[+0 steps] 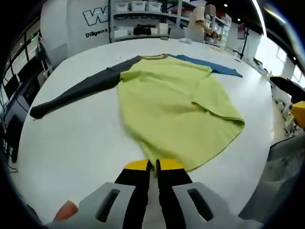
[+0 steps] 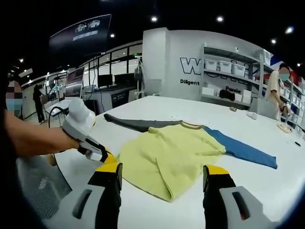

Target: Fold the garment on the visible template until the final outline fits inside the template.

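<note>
Lying spread on the white counter is the garment, a yellow-green shirt with one dark grey sleeve stretching out to one side and one blue sleeve to the other. Its lower hem is already sitting doubled over along one side, so the fold is looking partly begun, though no template outline is showing clearly on the counter. The left gripper is resting at the near hem edge, jaws pressed together and seemingly pinching the cloth there, though the contact is too fine to be sure. The right gripper is hovering above the counter just short of the shirt, jaws spread wide and holding nothing. Next, judging by this, the hem needs carrying toward the collar while the sleeves are being brought inward.
</note>
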Demonstrator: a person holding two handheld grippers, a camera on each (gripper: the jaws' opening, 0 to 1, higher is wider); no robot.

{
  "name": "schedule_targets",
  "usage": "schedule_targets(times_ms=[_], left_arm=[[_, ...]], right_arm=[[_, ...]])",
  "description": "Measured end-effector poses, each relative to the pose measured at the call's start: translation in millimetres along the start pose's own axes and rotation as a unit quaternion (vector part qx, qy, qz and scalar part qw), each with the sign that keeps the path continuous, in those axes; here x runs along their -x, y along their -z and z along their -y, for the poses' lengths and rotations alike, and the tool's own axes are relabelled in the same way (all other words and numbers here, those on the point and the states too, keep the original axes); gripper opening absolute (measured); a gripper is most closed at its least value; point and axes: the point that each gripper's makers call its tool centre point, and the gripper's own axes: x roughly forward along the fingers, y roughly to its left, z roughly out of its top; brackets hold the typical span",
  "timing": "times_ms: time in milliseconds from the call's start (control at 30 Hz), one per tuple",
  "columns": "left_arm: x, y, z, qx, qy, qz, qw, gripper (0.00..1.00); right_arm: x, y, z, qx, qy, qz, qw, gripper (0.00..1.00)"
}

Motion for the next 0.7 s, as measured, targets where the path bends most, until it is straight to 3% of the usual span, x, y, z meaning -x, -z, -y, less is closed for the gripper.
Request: schedule_targets(times_ms=[467,700], left_arm=[[21.2,-2.7,2.2,0.002,0.009,0.005,0.9999,0.0],[21.1,6.5,2.9,0.002,0.015,-0.002,0.9999,0.0]], right_arm=[[-2.5,2.8,-1.2,0.006,-0.001,-0.008,0.9999,0.69],[-4.3,5.5,-3.5,0.014,-0.005,-0.017,0.9998,0.67]])
